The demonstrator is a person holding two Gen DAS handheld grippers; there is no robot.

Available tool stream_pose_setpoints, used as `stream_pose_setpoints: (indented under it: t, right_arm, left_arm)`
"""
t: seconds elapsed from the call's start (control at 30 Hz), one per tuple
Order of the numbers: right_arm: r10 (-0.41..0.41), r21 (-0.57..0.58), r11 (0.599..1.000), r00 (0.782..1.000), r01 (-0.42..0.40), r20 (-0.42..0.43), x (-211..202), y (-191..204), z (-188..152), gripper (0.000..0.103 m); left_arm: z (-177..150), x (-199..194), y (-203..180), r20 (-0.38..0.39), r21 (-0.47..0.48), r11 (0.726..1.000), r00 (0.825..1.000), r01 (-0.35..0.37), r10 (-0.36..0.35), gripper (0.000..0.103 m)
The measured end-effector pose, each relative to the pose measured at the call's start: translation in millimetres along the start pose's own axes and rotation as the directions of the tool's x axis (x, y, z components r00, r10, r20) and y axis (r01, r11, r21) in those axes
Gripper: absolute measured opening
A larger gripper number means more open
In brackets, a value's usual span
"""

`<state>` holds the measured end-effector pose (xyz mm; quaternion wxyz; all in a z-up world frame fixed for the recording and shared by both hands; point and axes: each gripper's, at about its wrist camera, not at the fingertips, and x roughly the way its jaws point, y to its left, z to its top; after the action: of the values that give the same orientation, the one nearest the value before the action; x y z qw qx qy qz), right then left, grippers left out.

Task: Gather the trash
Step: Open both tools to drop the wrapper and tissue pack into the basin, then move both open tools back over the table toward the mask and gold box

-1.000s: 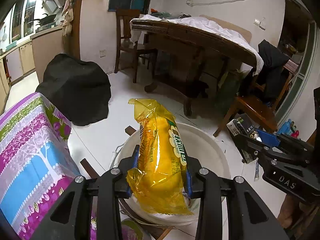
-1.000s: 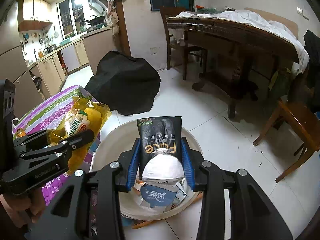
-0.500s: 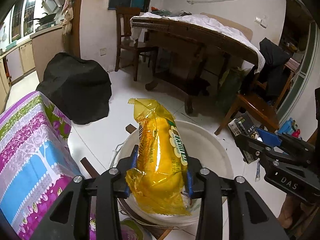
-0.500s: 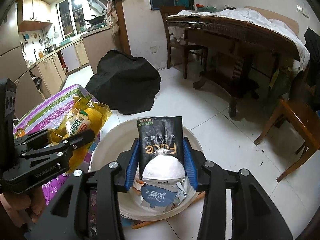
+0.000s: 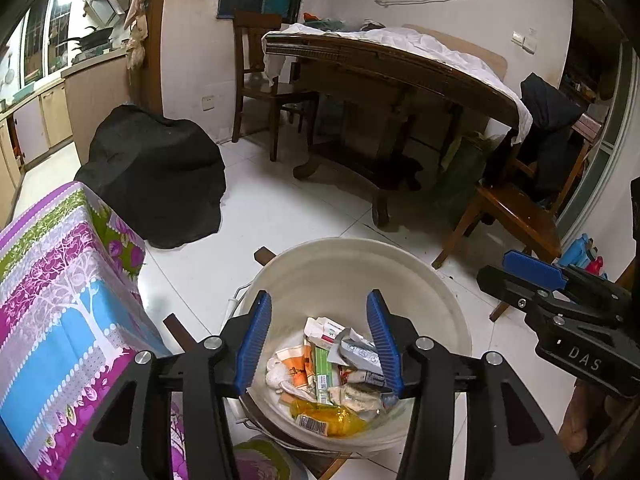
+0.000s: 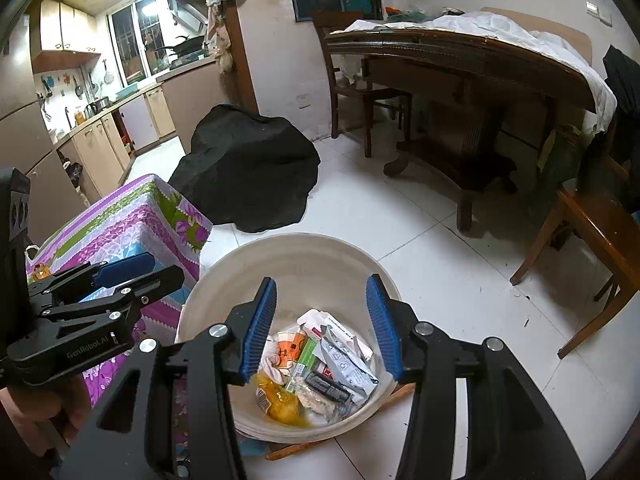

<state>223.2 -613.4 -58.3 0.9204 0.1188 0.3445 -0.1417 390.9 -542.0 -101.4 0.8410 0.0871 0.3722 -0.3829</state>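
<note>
Both grippers hang over the round white plastic bucket (image 5: 440, 292) that stands on the pale tiled floor (image 5: 280, 208), and both point down into it. The left gripper (image 5: 318, 340) has its blue-padded jaws partly spread and opening, with nothing between them; below the gap lies the trash at the bottom of the bucket. The right gripper (image 6: 322, 322) is in the same way, its jaws apart and opening, empty. In the bucket a crumpled yellow plastic snack wrapper (image 5: 328, 420) lies at the near side, touching a green and white flat carton (image 5: 322, 368), an orange and white crumpled packet (image 5: 294, 364) and a grey foil pouch (image 5: 360, 354). From the right wrist view a small black packet (image 6: 326, 386) lies among them beside the yellow wrapper. Just to the left of the bucket stands a low table covered with a purple, blue and green flowered cloth (image 5: 60, 304). Further back on the floor a black cloth-covered heap (image 5: 156, 176) sits near the wall, and behind it a dark wooden dining table draped with a white sheet (image 5: 400, 64) stands with a wooden chair (image 5: 516, 216) at its right end. A hand (image 6: 36, 416) shows at the lower left of the right wrist view, holding the left gripper's handle.
</note>
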Motion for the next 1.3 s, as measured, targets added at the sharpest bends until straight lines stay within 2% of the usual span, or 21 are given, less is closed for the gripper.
stream_pose_setpoints:
  t: [0.13,0.27,0.3,0.37,0.57,0.7,1.0,1.2,1.3]
  right_arm:
    - [0.011,0.001,1.0,1.0,-0.011,0.021,-6,1,-1,0.049]
    - [0.056,0.007,0.998,0.995,-0.057,0.078,-19,9,-10,0.065]
    - [0.069,0.008,0.998,0.993,-0.07,0.097,-22,13,-14,0.072]
    - [0.095,0.009,0.995,0.989,-0.097,0.114,-25,23,-19,0.078]
    - [0.165,-0.035,0.986,0.976,-0.162,0.139,-32,72,-26,0.089]
    - [0.213,-0.122,0.973,0.965,-0.195,0.154,-38,121,-26,0.091]
    - [0.326,-0.284,0.914,0.941,-0.29,0.09,-42,224,-34,0.092]
    - [0.37,-0.366,0.871,0.928,-0.329,0.045,-49,273,-48,0.092]
    - [0.381,-0.402,0.851,0.924,-0.337,0.032,-54,291,-55,0.092]
  left_arm:
    - [-4,-6,2,-0.002,0.006,1.0,1.0,-0.002,0.003,0.053]
    - [-16,-31,12,0.022,0.008,1.0,1.0,-0.015,0.015,0.061]
    - [-20,-37,16,0.03,0.009,1.0,0.999,-0.022,0.022,0.064]
    - [-31,-57,30,0.049,-0.006,0.999,0.998,-0.045,0.045,0.066]
    - [-67,-110,73,0.081,-0.063,0.993,0.991,-0.1,0.105,0.07]
    - [-91,-144,102,0.091,-0.111,0.985,0.986,-0.131,0.142,0.071]
    - [-129,-220,157,0.139,-0.224,0.955,0.964,-0.193,0.228,0.074]
    - [-150,-259,193,0.148,-0.282,0.933,0.951,-0.222,0.271,0.075]
    - [-166,-285,223,0.153,-0.321,0.916,0.941,-0.24,0.3,0.076]
